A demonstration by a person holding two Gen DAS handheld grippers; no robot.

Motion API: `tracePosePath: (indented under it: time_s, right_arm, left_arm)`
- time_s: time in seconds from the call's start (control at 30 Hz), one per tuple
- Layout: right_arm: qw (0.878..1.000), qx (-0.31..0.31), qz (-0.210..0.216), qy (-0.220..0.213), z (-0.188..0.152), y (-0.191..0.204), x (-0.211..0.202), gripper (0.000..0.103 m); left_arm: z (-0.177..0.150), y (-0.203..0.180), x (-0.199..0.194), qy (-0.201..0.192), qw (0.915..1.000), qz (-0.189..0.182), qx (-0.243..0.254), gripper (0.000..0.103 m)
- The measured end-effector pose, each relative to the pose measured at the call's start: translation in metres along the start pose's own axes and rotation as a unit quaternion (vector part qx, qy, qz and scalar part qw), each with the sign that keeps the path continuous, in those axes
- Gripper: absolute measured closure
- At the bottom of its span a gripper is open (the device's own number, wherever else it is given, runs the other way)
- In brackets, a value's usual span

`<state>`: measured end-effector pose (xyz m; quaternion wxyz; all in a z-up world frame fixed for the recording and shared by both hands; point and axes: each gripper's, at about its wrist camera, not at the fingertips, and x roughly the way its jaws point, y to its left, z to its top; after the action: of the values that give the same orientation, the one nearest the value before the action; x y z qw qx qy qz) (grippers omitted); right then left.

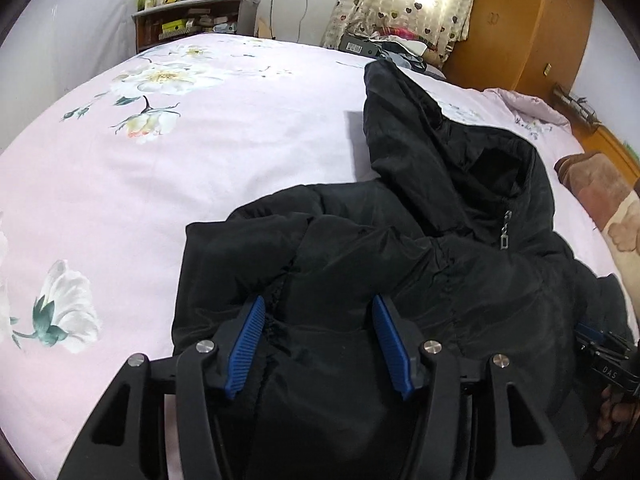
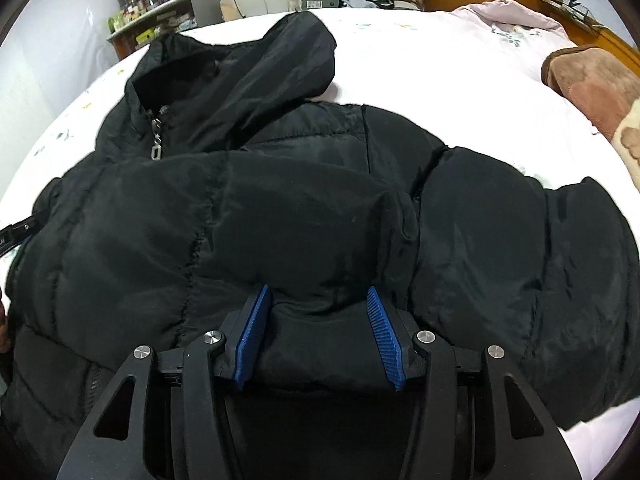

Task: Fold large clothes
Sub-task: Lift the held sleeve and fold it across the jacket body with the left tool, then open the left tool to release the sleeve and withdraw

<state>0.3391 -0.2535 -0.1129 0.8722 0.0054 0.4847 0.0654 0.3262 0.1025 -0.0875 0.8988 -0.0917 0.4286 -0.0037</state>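
Currently, in the left wrist view, the left tongs are sitting at 6 o'clock with their blue ribbed pads spread apart, and bulky fabric of the black puffer jacket is lying in the gap between them. The pads are flanking the cloth; whether they are pressing on it cannot be told, so the tongs are reading as released. The jacket is lying on the bed, on a pink floral sheet, occupying the centre and stretching toward 1 o'clock, where its hood is resting. A metal zipper pull is hanging near the collar at about 3 o'clock. The right tongs are showing at the frame edge around 4 o'clock, beside the jacket's hem. A cluttered shelf is standing at 11 o'clock, and a heart-print curtain is hanging at 12 o'clock.

Next, in the right wrist view, the right tongs are sitting at 6 o'clock, likewise spread, with a puffed fold of the jacket bulging between the pads. The jacket is filling most of the frame, its hood lying toward 12 o'clock and the zipper pull at 10 o'clock. A brown blanket is lying at 2 o'clock on the bed, well apart from the jacket.
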Motion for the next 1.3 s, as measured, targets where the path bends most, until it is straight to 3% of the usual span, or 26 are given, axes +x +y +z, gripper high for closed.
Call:
tracePosePath:
  time_s: [0.17, 0.3, 0.37, 0.43, 0.57, 0.73, 1.0, 1.3]
  right_arm:
    - [1.000, 0.001, 0.005, 0.001, -0.004, -0.005, 0.003, 0.052]
    - [1.000, 0.009, 0.003, 0.010, 0.000, -0.007, -0.013, 0.052]
    - [1.000, 0.016, 0.009, -0.014, -0.002, -0.007, -0.038, 0.052]
    - [0.999, 0.009, 0.014, -0.039, -0.009, -0.006, -0.057, 0.052]
    - [1.000, 0.000, 0.009, 0.019, -0.028, -0.009, -0.030, 0.052]
    - [1.000, 0.001, -0.008, 0.017, -0.030, -0.008, -0.046, 0.052]
    - [0.998, 0.036, 0.002, -0.043, -0.071, -0.019, -0.137, 0.052]
    - [0.996, 0.068, 0.005, -0.058, -0.124, -0.025, -0.202, 0.051]
  left_arm:
    - [0.007, 0.009, 0.002, 0.006, 0.9999, -0.009, -0.002, 0.044]
    - [0.008, 0.009, -0.025, 0.013, 0.9997, -0.018, -0.002, 0.046]
    - [0.002, 0.009, -0.049, -0.010, 0.9993, -0.035, 0.004, 0.046]
    - [-0.009, 0.008, -0.056, -0.010, 0.9993, -0.032, 0.014, 0.046]
    - [-0.030, 0.010, -0.031, 0.035, 0.9990, -0.014, 0.022, 0.045]
    - [-0.027, 0.000, -0.045, 0.036, 0.9990, 0.007, 0.027, 0.046]
    - [-0.055, -0.028, -0.132, -0.015, 0.9983, -0.023, 0.051, 0.046]
    - [-0.096, -0.058, -0.200, -0.031, 0.9968, -0.048, 0.056, 0.045]
